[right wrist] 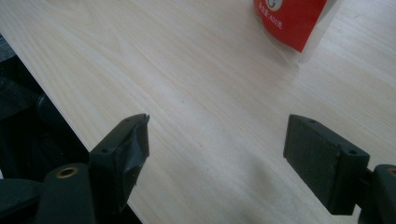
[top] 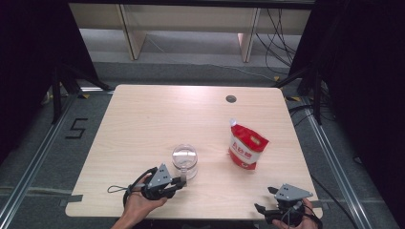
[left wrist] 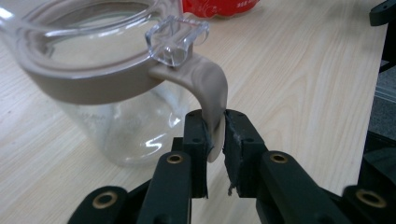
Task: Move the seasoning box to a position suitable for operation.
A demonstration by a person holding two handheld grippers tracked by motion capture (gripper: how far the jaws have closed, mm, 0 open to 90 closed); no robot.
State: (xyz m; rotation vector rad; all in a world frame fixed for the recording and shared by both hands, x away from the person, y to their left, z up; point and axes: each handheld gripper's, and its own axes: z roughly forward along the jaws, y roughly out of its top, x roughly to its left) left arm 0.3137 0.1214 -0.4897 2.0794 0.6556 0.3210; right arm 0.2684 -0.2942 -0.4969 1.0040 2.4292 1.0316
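Two grippers near table's [top: 143, 119] front edge, left gripper [left wrist: 215, 140] pinching jar handle [left wrist: 212, 93]

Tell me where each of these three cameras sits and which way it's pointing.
High view: above the table's near edge, facing forward and down on the pale wooden table; forearms, left gripper, right gripper.
Left gripper view: rides that gripper, looking along jaws closed on the beige handle of the clear glass jug.
Right gripper view: along open jaws over tabletop.
Shared: the red-and-white pouch appears in all views.
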